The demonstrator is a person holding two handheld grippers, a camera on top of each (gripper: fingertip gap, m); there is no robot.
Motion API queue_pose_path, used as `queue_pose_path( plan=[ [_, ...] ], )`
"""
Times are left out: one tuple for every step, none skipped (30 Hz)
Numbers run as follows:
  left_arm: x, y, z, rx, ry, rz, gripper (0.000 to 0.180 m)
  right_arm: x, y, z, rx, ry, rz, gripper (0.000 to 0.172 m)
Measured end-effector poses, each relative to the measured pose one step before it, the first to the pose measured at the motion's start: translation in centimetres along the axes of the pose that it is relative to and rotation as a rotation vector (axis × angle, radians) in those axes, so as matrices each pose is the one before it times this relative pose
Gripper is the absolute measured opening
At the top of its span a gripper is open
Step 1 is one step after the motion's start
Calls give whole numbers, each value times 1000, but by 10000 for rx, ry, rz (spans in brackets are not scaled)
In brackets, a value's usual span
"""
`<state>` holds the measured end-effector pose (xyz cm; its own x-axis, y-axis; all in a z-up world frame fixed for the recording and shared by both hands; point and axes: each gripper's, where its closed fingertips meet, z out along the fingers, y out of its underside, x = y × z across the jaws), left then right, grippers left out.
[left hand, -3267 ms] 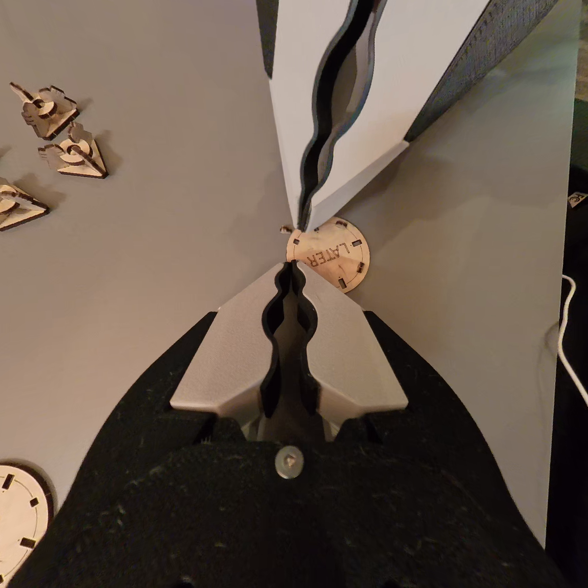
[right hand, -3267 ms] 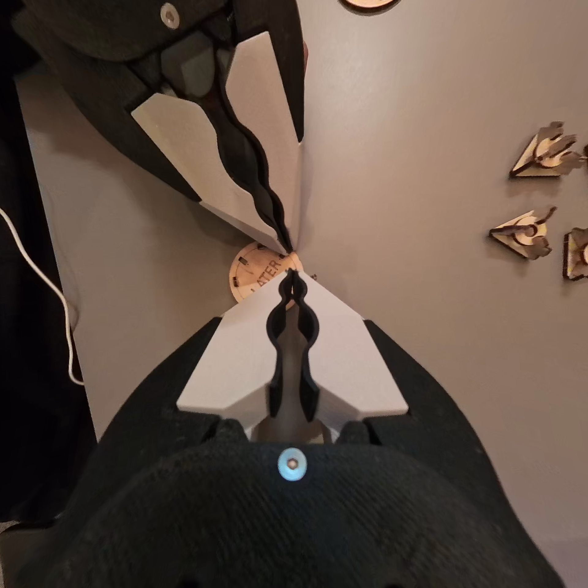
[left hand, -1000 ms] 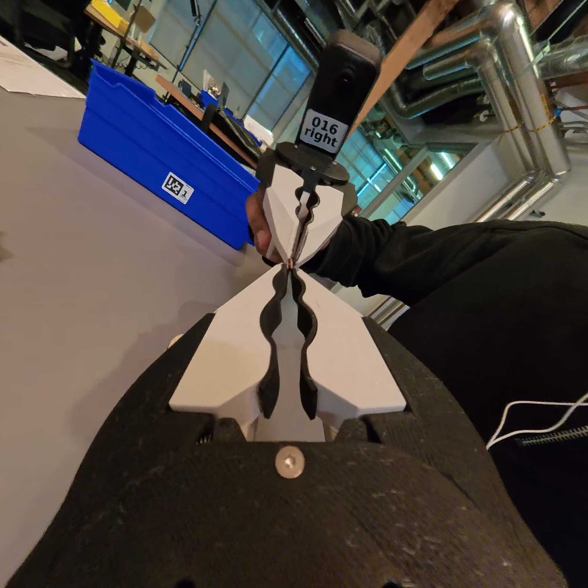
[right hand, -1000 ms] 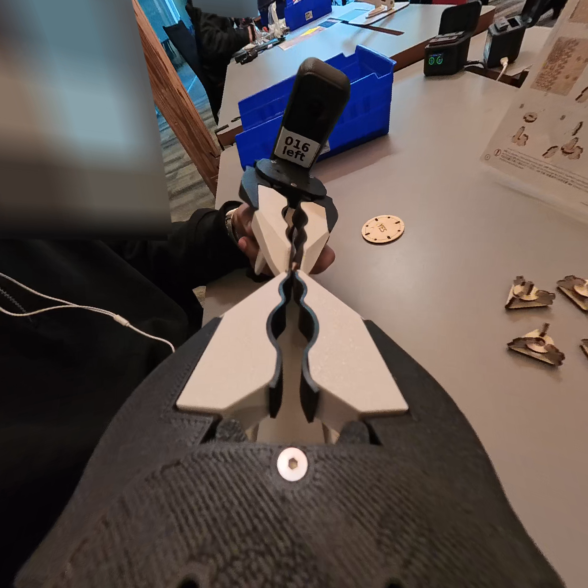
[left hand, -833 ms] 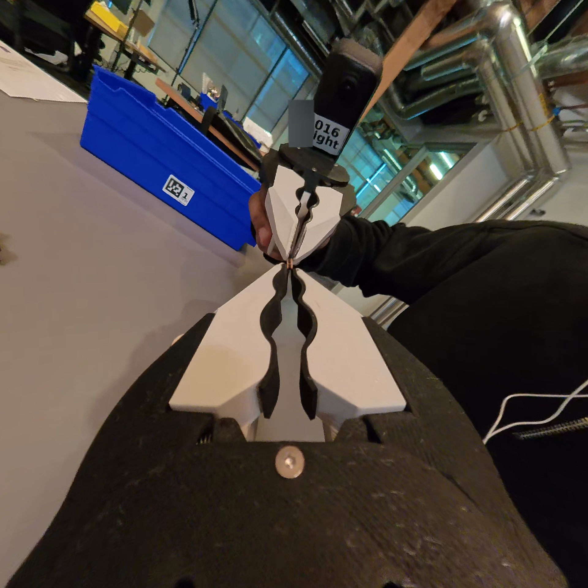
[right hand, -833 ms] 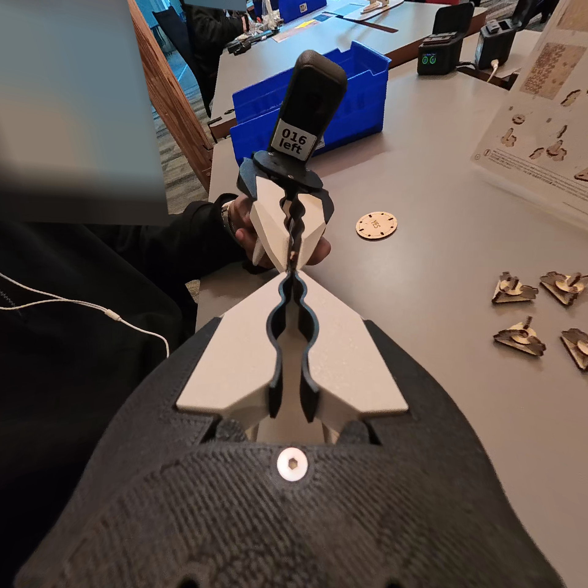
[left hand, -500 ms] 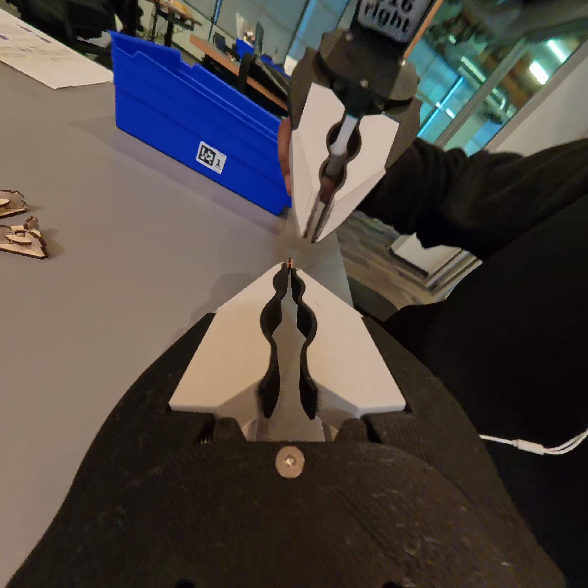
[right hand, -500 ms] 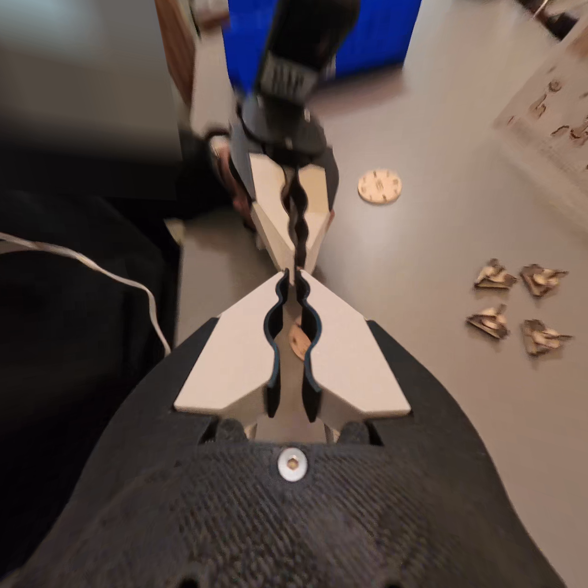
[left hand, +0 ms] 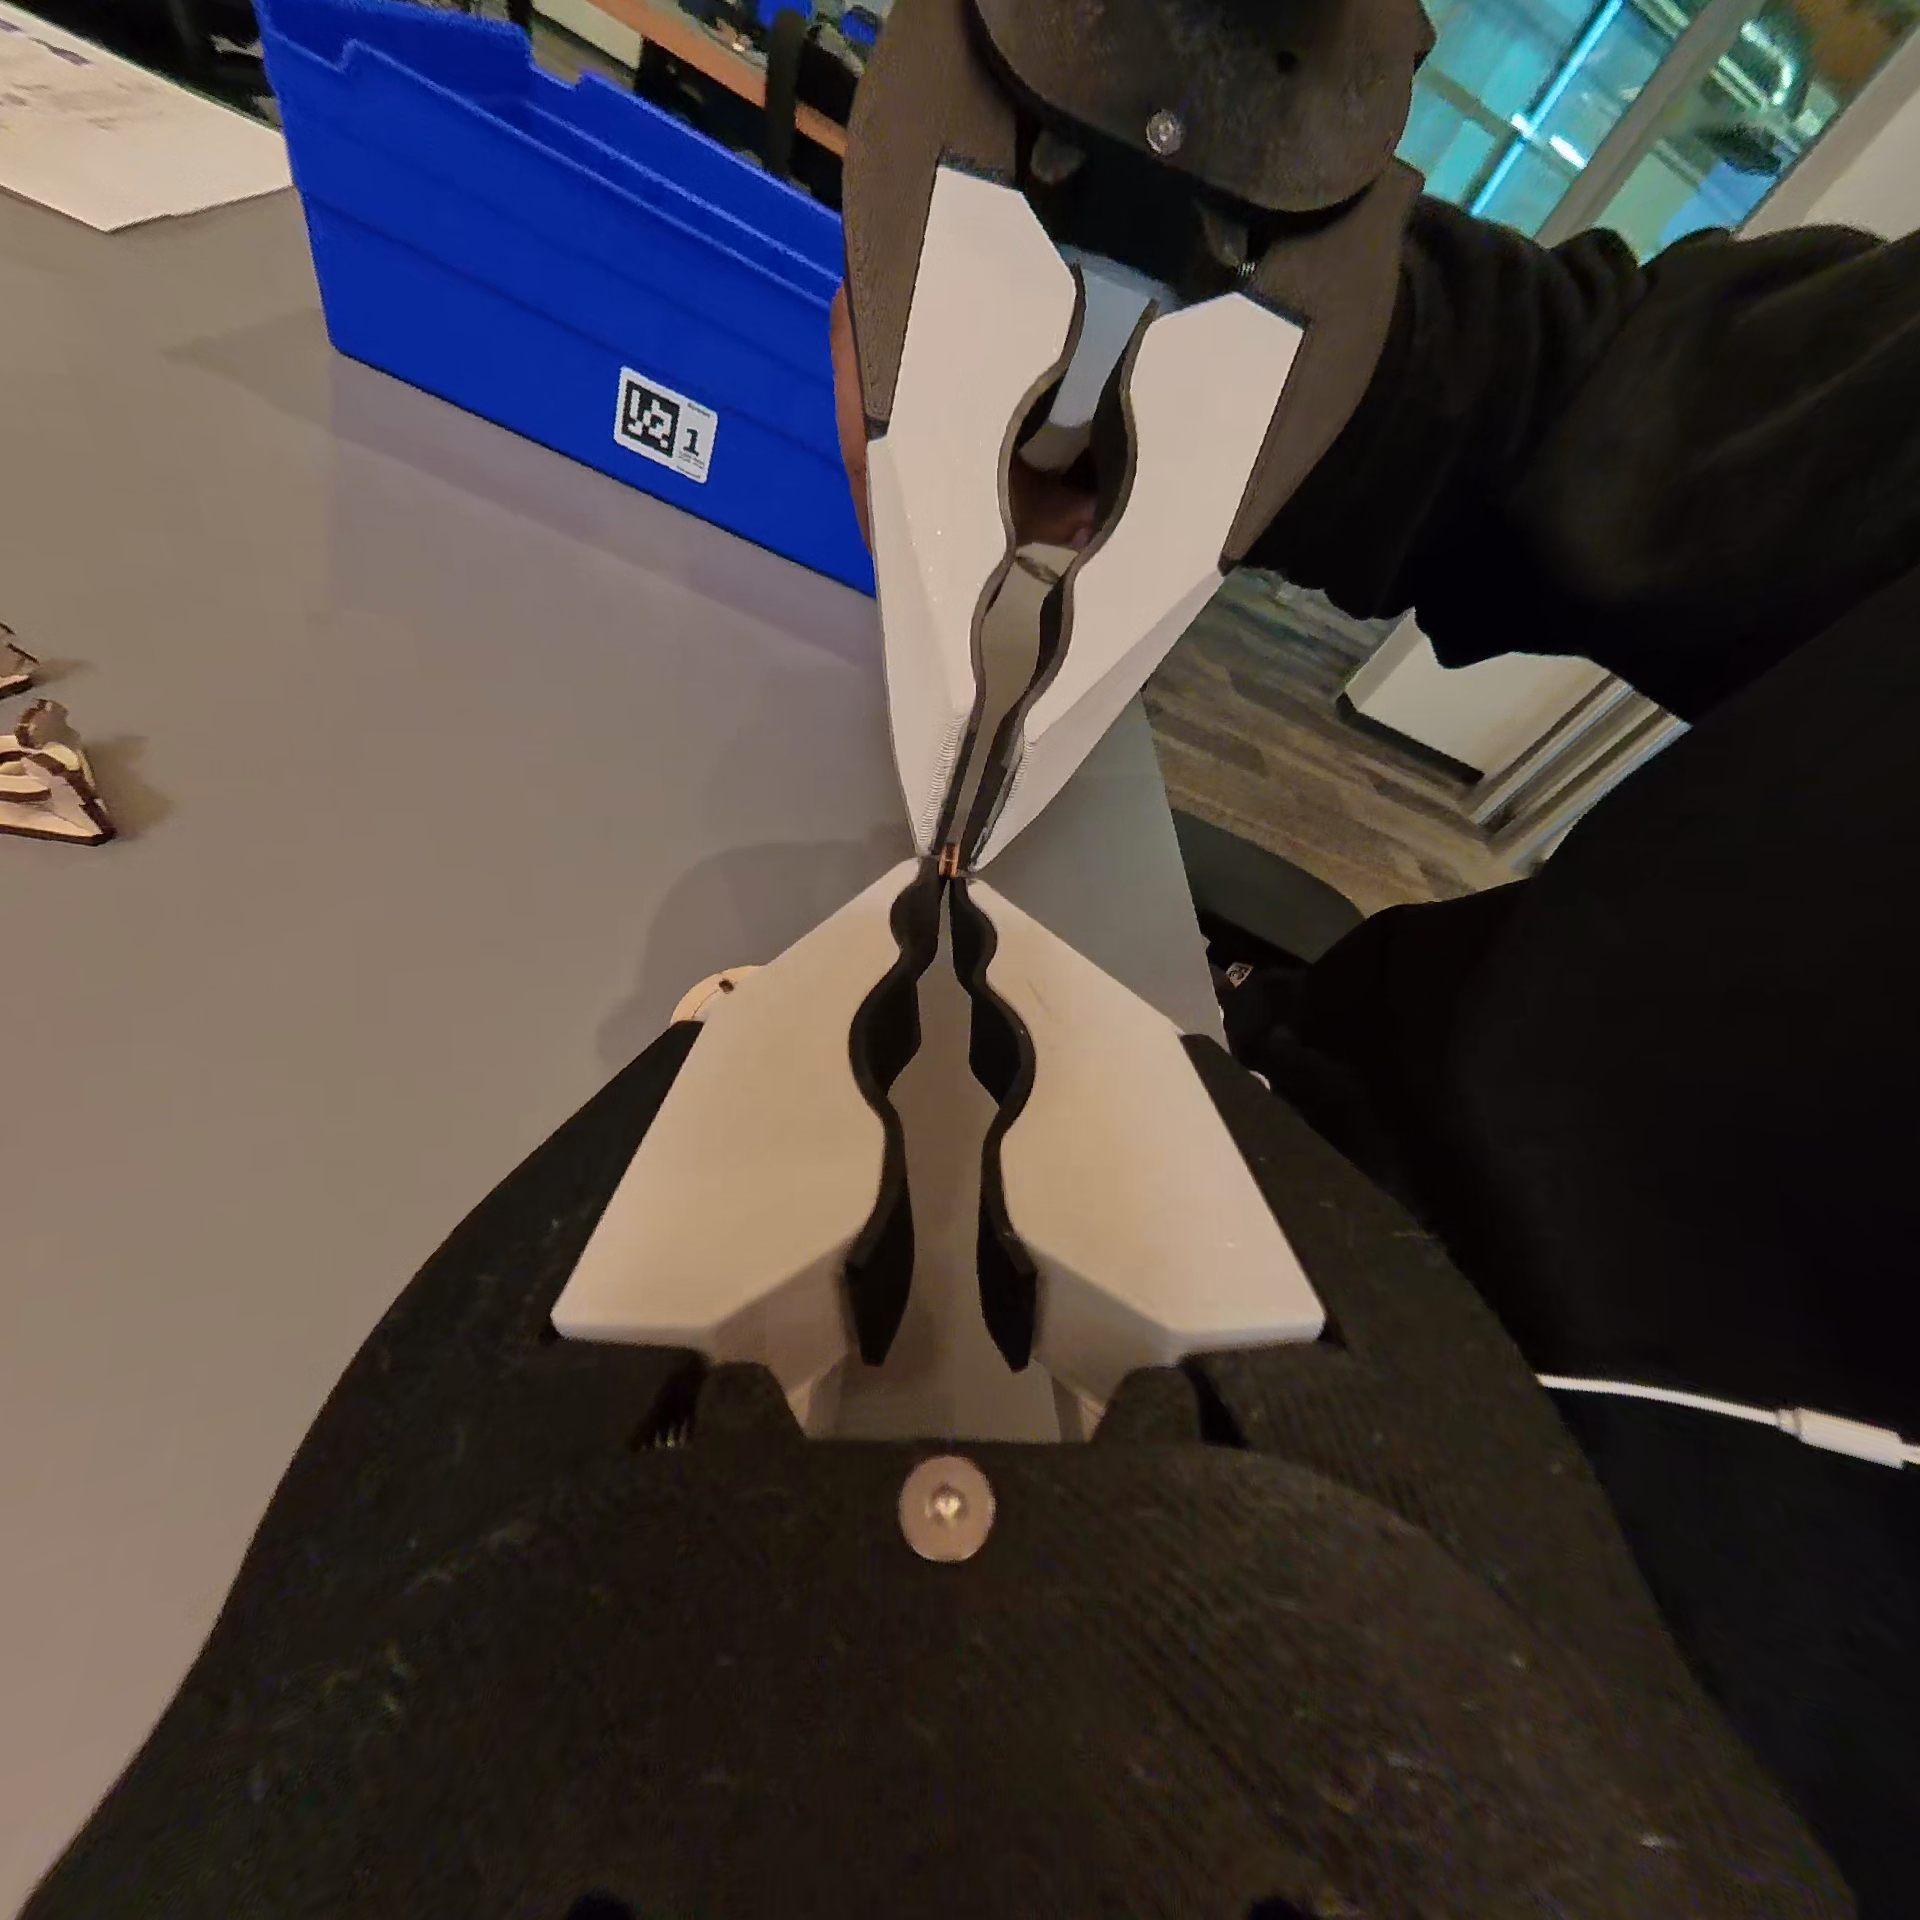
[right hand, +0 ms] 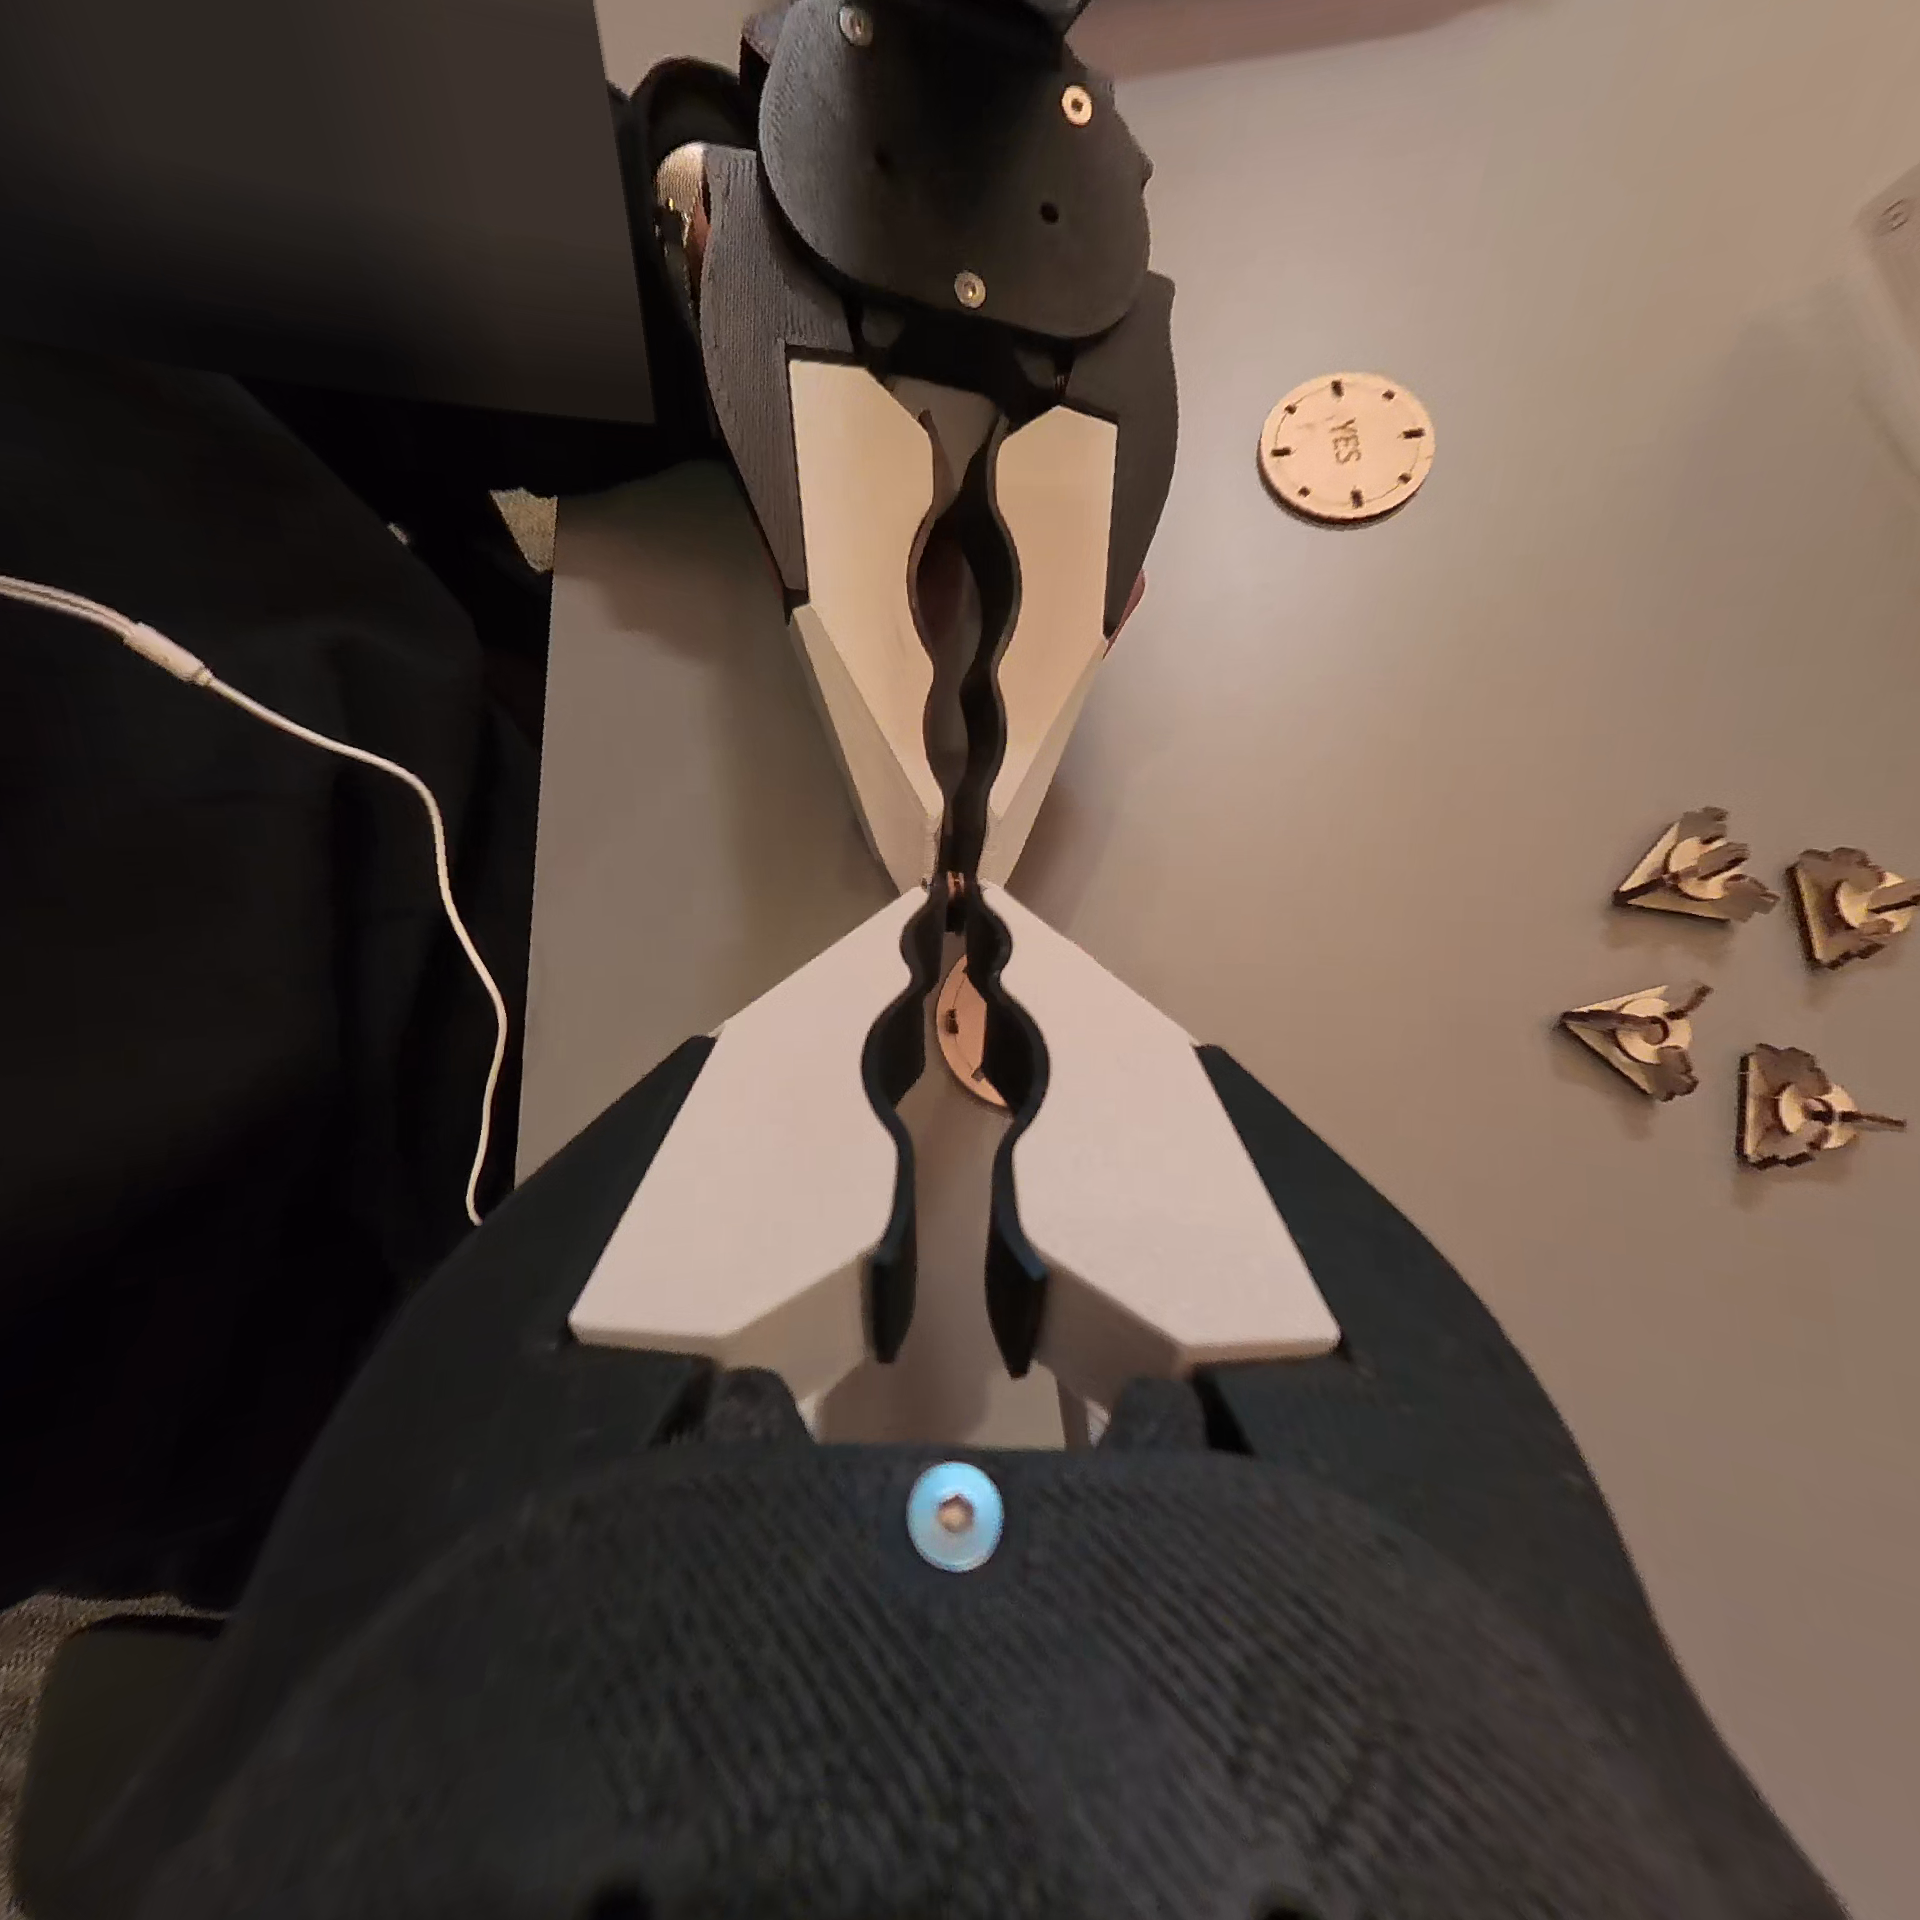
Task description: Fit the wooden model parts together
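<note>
- Right now both tools meet tip to tip above the table [right hand: 1455, 727], and a tiny wooden sliver [left hand: 947, 860] sits right where the tips touch.
- Left tool [left hand: 948, 883] is clenched on that sliver, only its small tan end poking out past the closed tips.
- Right tool [right hand: 951, 902] is pinched nearly shut on the same sliver from the other end, it seems; its tips come down narrow around it, though how firmly they press is hard to judge.
- Held like that, nose to nose, the piece looks shared between the two tools, clear of the table.
- Under the right tool, one wooden disc [right hand: 961, 1039] lies flat on the table, partly hidden.
- A second disc [right hand: 1347, 449] lies off to the side, well apart.
- Count the small triangular wooden assemblies [right hand: 1688, 881]: four, in a loose cluster.
- One blue bin [left hand: 561, 260] stands at the far edge of the table.
</note>
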<state>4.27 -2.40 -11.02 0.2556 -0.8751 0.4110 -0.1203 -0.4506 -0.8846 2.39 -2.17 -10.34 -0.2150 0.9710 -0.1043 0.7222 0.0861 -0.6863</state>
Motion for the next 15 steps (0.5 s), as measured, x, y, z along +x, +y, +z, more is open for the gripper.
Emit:
queue_pose_path(
  plan=[
    [-59,101,49,-47,-50,16,0,28,52,25,-12,11,4,1],
    [-99,40,23,-18,-45,-15,0,75,17,15,30,44,31,1],
    [-104,-22,-34,19,-33,-48,0,108,-20,0,76,49,64,1],
    [-116,-49,-64,31,-34,-55,0,80,-29,13,124,23,100,1],
    [-39,-80,-77,41,6,-47,0,36,73,34,101,-20,113,1],
    [-59,-3,-38,6,-24,-13,0,26,113,43,81,-39,113,1],
    [-78,45,11,-25,-53,24,0,21,190,37,24,-37,82,1],
    [-52,91,60,-52,-64,46,0,5,224,21,-7,-27,42,1],
    [-35,102,77,-51,-45,40,0,9,177,19,-10,-14,20,1],
    [-3,68,53,-41,-25,22,0,-14,123,-2,3,-6,31,1],
    [-16,40,20,-19,-10,4,0,-7,102,-10,-12,3,28,1],
    [-36,-20,-26,12,-13,-16,0,26,92,-36,-15,36,9,1],
    [-76,-77,-51,48,-20,-34,0,96,41,-59,11,81,-13,1],
    [-68,-96,-66,57,-17,-43,0,65,-109,-113,108,60,26,1],
    [-72,-102,-70,57,-21,-27,0,14,-376,-183,276,-31,174,1]
  ],
)
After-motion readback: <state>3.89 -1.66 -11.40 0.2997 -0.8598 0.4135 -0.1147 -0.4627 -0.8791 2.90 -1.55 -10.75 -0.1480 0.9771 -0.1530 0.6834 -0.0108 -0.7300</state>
